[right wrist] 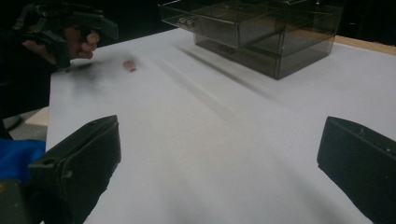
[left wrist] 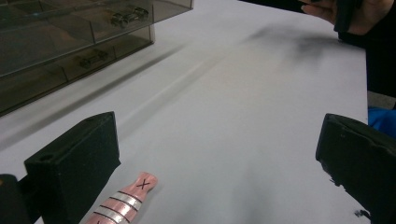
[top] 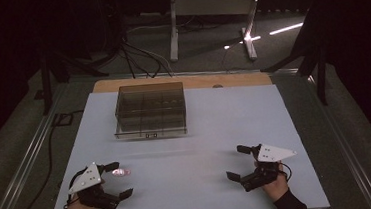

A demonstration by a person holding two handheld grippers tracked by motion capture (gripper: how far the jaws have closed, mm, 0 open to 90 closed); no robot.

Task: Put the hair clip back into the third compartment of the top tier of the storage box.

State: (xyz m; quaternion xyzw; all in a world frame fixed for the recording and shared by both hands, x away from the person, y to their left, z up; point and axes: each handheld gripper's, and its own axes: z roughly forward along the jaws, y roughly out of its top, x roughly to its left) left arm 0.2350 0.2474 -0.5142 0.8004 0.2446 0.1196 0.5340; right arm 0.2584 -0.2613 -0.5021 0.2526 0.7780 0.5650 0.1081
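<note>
Two grippers, left gripper [top: 116,180] and right gripper [top: 238,163], gape empty low in frame, while the left gripper view reveals the pink strip's [left wrist: 122,201] black X.

Smoky clear plastic drawer box [top: 150,110], matt white table [top: 216,132], silver-banded pink strip [left wrist: 122,201]

Pink strip [left wrist: 122,201] silver-banded, black X; smoky clear organiser [top: 149,110]; white table [top: 216,132]
</note>
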